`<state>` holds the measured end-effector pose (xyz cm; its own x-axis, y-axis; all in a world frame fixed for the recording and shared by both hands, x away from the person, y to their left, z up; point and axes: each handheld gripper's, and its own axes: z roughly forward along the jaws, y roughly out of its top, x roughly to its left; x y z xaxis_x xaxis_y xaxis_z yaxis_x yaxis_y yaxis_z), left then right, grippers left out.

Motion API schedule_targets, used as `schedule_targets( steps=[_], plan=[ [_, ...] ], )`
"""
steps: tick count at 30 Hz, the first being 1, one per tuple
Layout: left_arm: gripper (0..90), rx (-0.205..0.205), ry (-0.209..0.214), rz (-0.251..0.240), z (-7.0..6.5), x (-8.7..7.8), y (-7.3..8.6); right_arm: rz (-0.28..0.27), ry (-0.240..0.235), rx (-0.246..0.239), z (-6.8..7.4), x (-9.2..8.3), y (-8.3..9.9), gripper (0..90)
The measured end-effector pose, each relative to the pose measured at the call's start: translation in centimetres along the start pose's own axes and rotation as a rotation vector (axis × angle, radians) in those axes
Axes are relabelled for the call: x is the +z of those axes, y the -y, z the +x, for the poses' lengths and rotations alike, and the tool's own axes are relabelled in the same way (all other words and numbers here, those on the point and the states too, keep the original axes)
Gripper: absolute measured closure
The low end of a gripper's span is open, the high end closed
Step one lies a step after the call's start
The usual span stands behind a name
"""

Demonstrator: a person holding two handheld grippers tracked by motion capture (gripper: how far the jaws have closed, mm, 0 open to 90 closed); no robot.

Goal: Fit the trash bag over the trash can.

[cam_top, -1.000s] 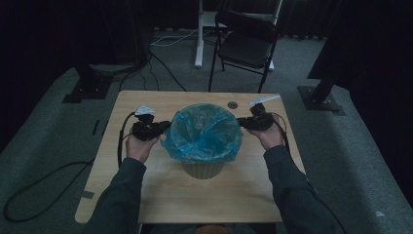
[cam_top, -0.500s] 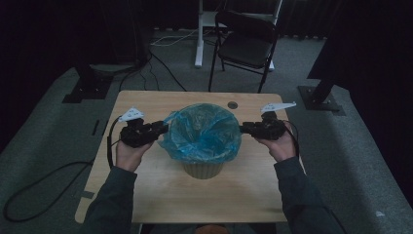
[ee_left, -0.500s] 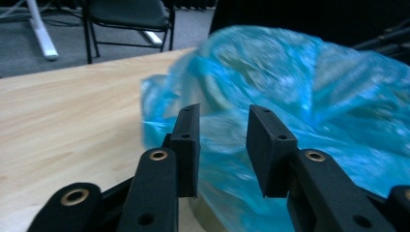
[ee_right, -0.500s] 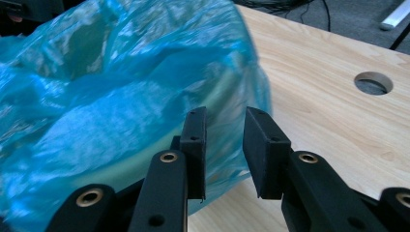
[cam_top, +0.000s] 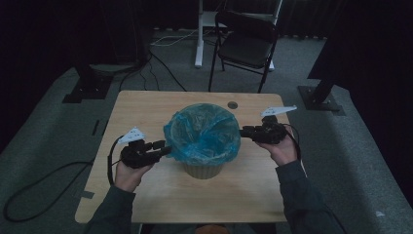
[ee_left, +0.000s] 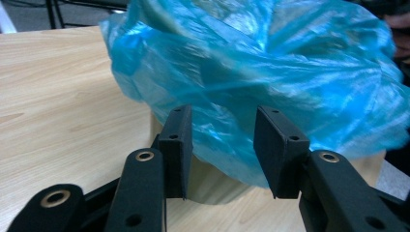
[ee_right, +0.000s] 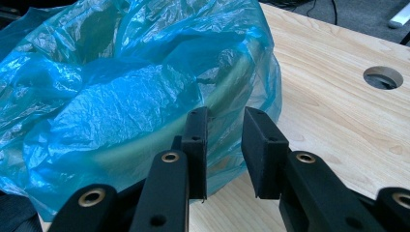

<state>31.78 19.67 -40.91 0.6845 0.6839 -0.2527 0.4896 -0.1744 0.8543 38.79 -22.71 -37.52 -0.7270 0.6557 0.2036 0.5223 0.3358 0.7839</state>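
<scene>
A pale bin (cam_top: 203, 169) lined with a blue plastic bag (cam_top: 202, 131) stands in the middle of the wooden table (cam_top: 141, 109). My left gripper (cam_top: 164, 147) lies at the bin's left, pointing at the bag's overhang. Its jaws have just been opening, and in the left gripper view the left gripper (ee_left: 220, 121) stands open, with the bag (ee_left: 270, 63) beyond its tips. At the bin's right rim my right gripper (cam_top: 245, 131) has opened a little. The right gripper (ee_right: 225, 116) shows a narrow gap, the bag's hanging edge (ee_right: 121, 106) just ahead, no pad pressing on it.
A round hole (cam_top: 232, 105) sits in the tabletop behind the bin. A black folding chair (cam_top: 246, 46) and a white post (cam_top: 198, 34) stand past the far edge. Dark stand bases (cam_top: 90, 87) and cables lie on the grey floor around the table.
Both grippers were at the bag's rim and have drawn off it. The left hand slid toward the near edge and its jaws spread. The right hand shifted slightly outward.
</scene>
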Motion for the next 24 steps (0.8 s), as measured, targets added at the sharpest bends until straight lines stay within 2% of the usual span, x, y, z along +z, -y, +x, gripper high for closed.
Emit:
schedule_targets(
  steps=[3, 9, 13, 18, 22, 24],
  plan=[
    [55.6, 0.01, 0.028, -0.005, -0.3, -0.2, 0.3, 0.0, -0.002, 0.0, 0.0, 0.0, 0.0, 72.2],
    [55.0, 0.034, 0.016, 0.046, -0.7, 1.3, 0.9, 0.0, -0.008, -0.002, 0.0, -0.1, 0.1, 72.7],
    [67.5, 0.072, -0.012, 0.092, -1.3, 2.6, 1.2, 0.001, -0.014, -0.003, 0.0, -0.1, 0.2, 74.1],
    [87.5, 0.075, -0.014, 0.126, -1.2, 3.7, 1.7, 0.006, -0.026, -0.013, 0.1, -0.1, 0.3, 81.0],
    [89.8, 0.068, -0.03, 0.169, -0.6, 4.5, 2.3, 0.015, -0.022, -0.024, 0.2, 0.1, 0.3, 86.9],
    [89.8, 0.047, -0.038, 0.183, -0.1, 4.8, 2.7, 0.021, -0.02, -0.024, 0.2, 0.3, 0.4, 88.9]
  ],
)
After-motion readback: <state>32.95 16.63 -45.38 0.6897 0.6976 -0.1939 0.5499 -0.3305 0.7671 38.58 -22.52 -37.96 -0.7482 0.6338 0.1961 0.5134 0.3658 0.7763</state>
